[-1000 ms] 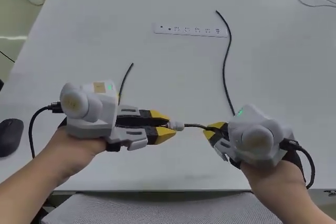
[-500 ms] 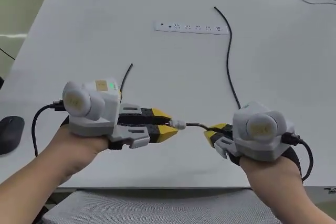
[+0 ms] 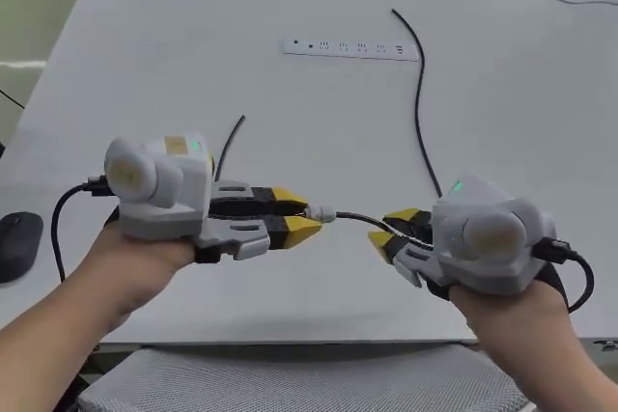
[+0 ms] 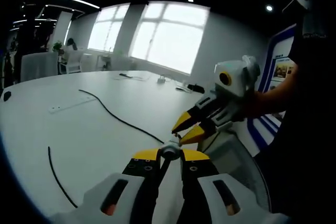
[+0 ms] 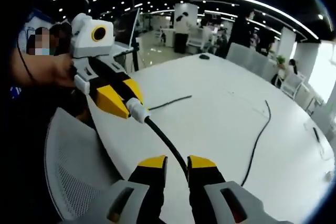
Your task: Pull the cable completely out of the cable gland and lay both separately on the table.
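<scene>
Left hand-held gripper point(image 3: 305, 218) clamps cable gland point(image 3: 323, 213); right hand-held gripper point(image 3: 388, 229) clamps cable point(image 3: 353, 219).

The cable gland point(image 3: 323, 212), a small pale grey fitting, lies sideways in the air, pinched at the tips of the left tongs point(image 3: 314, 217), well nearer the person than the power strip point(image 3: 352, 48). The thin black cable point(image 3: 355, 219) runs out of its end into the right tongs point(image 3: 386, 227), which clamp it. Beyond them a black length lies on the surface point(image 3: 193, 65), curving past the strip's right end.
</scene>
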Action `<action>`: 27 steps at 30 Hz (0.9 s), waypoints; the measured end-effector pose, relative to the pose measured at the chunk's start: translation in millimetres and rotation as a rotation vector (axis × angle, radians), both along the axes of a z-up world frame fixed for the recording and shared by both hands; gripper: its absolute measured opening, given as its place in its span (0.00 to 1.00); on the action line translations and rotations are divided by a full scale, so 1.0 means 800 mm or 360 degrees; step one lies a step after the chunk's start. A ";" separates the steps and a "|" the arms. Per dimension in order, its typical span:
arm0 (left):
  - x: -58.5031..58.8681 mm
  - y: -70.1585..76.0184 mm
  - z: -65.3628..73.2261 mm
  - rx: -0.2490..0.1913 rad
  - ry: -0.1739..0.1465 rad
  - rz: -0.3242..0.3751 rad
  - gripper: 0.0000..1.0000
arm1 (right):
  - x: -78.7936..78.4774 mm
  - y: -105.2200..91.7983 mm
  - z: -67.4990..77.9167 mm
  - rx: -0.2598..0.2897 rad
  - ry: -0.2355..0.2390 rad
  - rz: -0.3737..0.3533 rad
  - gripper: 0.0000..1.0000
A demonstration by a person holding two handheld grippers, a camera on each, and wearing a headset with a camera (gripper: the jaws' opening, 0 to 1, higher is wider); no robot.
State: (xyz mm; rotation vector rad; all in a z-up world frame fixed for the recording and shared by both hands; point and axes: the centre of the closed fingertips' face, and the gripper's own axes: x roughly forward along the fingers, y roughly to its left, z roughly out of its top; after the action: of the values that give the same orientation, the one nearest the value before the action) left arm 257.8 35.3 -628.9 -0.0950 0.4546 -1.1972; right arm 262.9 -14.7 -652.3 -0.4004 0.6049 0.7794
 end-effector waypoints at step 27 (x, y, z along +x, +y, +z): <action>0.005 0.001 -0.003 -0.0002 0.0044 0.0035 0.15 | 0.009 0.043 0.010 -0.0275 -0.0236 0.0232 0.01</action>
State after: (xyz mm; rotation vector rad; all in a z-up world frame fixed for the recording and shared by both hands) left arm 261.5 36.2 -631.2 -0.1178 0.4758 -1.1758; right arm 269.8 19.8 -644.4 -0.6611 0.5093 0.8309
